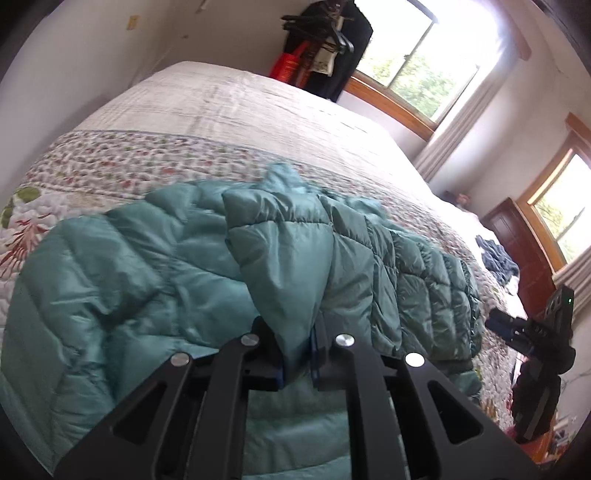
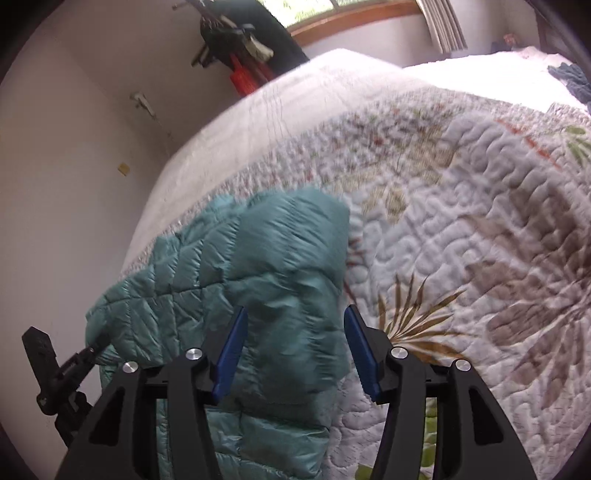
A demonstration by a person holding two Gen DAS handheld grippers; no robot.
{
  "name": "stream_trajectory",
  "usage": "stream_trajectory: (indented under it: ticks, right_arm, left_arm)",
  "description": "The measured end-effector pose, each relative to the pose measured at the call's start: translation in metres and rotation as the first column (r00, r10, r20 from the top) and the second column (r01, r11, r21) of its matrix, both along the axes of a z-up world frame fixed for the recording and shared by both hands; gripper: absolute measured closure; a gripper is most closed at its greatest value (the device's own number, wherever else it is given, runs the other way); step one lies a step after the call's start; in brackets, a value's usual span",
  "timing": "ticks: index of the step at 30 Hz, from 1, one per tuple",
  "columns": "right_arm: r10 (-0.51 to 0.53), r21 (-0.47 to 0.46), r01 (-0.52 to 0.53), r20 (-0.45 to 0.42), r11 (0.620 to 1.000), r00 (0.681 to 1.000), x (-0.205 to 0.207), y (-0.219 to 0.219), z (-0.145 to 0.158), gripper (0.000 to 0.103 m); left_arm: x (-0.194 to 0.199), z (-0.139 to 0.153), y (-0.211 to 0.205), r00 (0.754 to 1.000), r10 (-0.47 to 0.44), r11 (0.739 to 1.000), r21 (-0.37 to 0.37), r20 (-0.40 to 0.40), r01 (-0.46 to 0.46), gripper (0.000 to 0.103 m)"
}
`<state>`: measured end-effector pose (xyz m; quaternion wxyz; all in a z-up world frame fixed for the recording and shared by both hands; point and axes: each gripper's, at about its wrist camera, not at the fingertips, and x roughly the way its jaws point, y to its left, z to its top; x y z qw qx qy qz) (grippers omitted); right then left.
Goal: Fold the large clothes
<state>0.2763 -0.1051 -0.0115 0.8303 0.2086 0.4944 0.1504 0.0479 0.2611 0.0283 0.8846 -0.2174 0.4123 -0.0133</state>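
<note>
A teal puffer jacket (image 1: 155,266) lies spread over the near part of the bed (image 1: 229,107), its shiny, crinkled shell stitched into plump quilted panels, some straight-channelled and some diamond-shaped toward the 3 o'clock edge of the left wrist view. The left tool (image 1: 297,354) is clamped on a raised fold of that jacket: the fabric is drawn up into a soft peaked ridge that narrows into the gap between the black fingers, where a strip of blue pad (image 1: 314,354) shows against the cloth. In the right wrist view the right tool (image 2: 293,349) stands with its jaws spread wide, the flat, ridged blue pads (image 2: 231,354) on either side of a smooth puffy section of the jacket (image 2: 258,258) without pinching it. The bed carries a quilted coverlet (image 2: 461,221), pale and bumpy with meandering stitch lines, printed with brown and olive palm fronds and a band of small flowers; beyond that band the cover is plain white. At 12 o'clock in the left view, dark garments and hangers (image 1: 325,33) hang by a wood-framed window (image 1: 413,62), and at 3 o'clock a crumpled dark blue cloth (image 1: 496,260) lies on the bed's far side.
</note>
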Motion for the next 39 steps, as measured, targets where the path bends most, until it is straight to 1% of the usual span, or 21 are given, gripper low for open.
stream_trajectory:
  ticks: [3, 5, 6, 7, 10, 12, 13, 15, 17, 19, 20, 21, 24, 26, 27, 28, 30, 31, 33, 35, 39]
  right_arm:
    - [0.021, -0.039, -0.024, -0.058, 0.999, 0.998, 0.006, 0.012, -0.020, 0.050]
    - [0.027, -0.061, -0.032, -0.081, 0.998, 0.996, 0.007, 0.017, -0.030, 0.060]
    - [0.025, -0.076, -0.032, -0.090, 0.997, 0.996, 0.008, 0.018, -0.033, 0.066]
    - [0.018, -0.093, -0.028, -0.102, 0.995, 0.995, 0.008, 0.019, -0.037, 0.067]
    - [0.008, -0.100, -0.019, -0.110, 0.995, 0.994, 0.008, 0.017, -0.041, 0.073]
    - [0.006, -0.114, -0.019, -0.110, 0.993, 0.994, 0.008, 0.019, -0.041, 0.073]
    - [0.007, -0.124, -0.020, -0.108, 0.992, 0.994, 0.007, 0.020, -0.040, 0.073]
    - [-0.007, -0.158, -0.007, -0.091, 0.987, 0.996, 0.004, 0.023, -0.029, 0.070]
    - [-0.027, -0.188, 0.018, -0.043, 0.982, 0.999, -0.002, 0.023, -0.011, 0.069]
    - [-0.023, -0.221, 0.032, 0.041, 0.975, 0.999, -0.013, 0.027, 0.012, 0.064]
    - [-0.015, -0.229, 0.033, 0.077, 0.973, 0.997, -0.019, 0.032, 0.022, 0.063]
    - [-0.003, -0.232, 0.025, 0.094, 0.972, 0.996, -0.022, 0.036, 0.027, 0.063]
    - [0.079, -0.207, -0.058, 0.097, 0.977, 0.992, -0.025, 0.058, 0.026, 0.063]
    - [0.127, -0.186, -0.113, 0.062, 0.976, 0.990, -0.021, 0.069, 0.013, 0.063]
    - [0.127, -0.196, -0.115, 0.049, 0.974, 0.991, -0.018, 0.071, 0.008, 0.063]
    - [0.113, -0.228, -0.104, 0.026, 0.968, 0.993, -0.014, 0.072, -0.002, 0.063]
    - [0.096, -0.250, -0.096, -0.011, 0.963, 0.995, -0.011, 0.071, -0.014, 0.065]
    - [0.099, -0.228, -0.104, -0.035, 0.968, 0.995, -0.007, 0.070, -0.022, 0.065]
    - [0.095, -0.176, -0.105, -0.063, 0.979, 0.993, -0.001, 0.064, -0.031, 0.066]
    - [0.100, -0.165, -0.110, -0.068, 0.980, 0.993, 0.001, 0.062, -0.035, 0.066]
    - [0.108, -0.187, -0.116, -0.057, 0.975, 0.993, -0.004, 0.068, -0.032, 0.065]
  left_arm:
    - [0.006, -0.012, 0.009, 0.999, 0.017, 1.000, 0.019, -0.037, -0.016, 0.095]
    - [0.010, -0.028, 0.013, 0.997, 0.013, 1.000, 0.018, -0.076, -0.012, 0.093]
    - [0.013, -0.035, 0.015, 0.996, 0.012, 1.000, 0.010, -0.088, -0.011, 0.090]
    - [0.015, -0.040, 0.016, 0.995, 0.012, 1.000, -0.002, -0.098, -0.013, 0.085]
    - [0.022, -0.047, 0.020, 0.995, 0.001, 1.000, -0.022, -0.103, -0.004, 0.079]
    - [0.022, -0.045, 0.022, 0.996, 0.002, 0.999, -0.031, -0.095, -0.005, 0.078]
    - [0.019, -0.041, 0.026, 0.997, 0.011, 0.999, -0.052, -0.081, -0.016, 0.078]
    - [0.014, -0.031, 0.034, 0.998, 0.027, 0.997, -0.069, -0.057, -0.031, 0.076]
    - [0.005, -0.015, 0.033, 0.999, 0.037, 0.998, -0.049, -0.011, -0.038, 0.070]
    - [-0.006, 0.006, 0.026, 0.998, 0.041, 0.999, -0.005, 0.056, -0.041, 0.058]
    - [-0.009, 0.013, 0.020, 0.997, 0.030, 0.999, 0.012, 0.077, -0.031, 0.057]
    - [-0.012, 0.018, 0.012, 0.995, 0.012, 1.000, 0.027, 0.096, -0.015, 0.055]
    - [-0.010, 0.016, -0.008, 0.994, -0.057, 0.998, 0.041, 0.098, 0.053, 0.054]
    - [-0.006, 0.006, -0.016, 0.994, -0.075, 0.996, 0.062, 0.073, 0.071, 0.054]
    - [-0.001, -0.004, -0.019, 0.997, -0.069, 0.994, 0.083, 0.046, 0.065, 0.054]
    - [0.004, -0.012, -0.018, 0.998, -0.068, 0.994, 0.089, 0.019, 0.066, 0.054]
    - [0.013, -0.030, -0.010, 0.998, -0.054, 0.996, 0.073, -0.029, 0.056, 0.055]
    - [0.016, -0.037, -0.005, 0.998, -0.052, 0.997, 0.056, -0.043, 0.055, 0.058]
    - [0.019, -0.046, 0.001, 0.997, -0.055, 0.998, 0.017, -0.061, 0.057, 0.059]
    - [0.020, -0.049, 0.004, 0.996, -0.058, 0.998, 0.004, -0.064, 0.058, 0.059]
    - [0.015, -0.043, 0.004, 0.996, -0.044, 0.999, 0.015, -0.077, 0.045, 0.059]
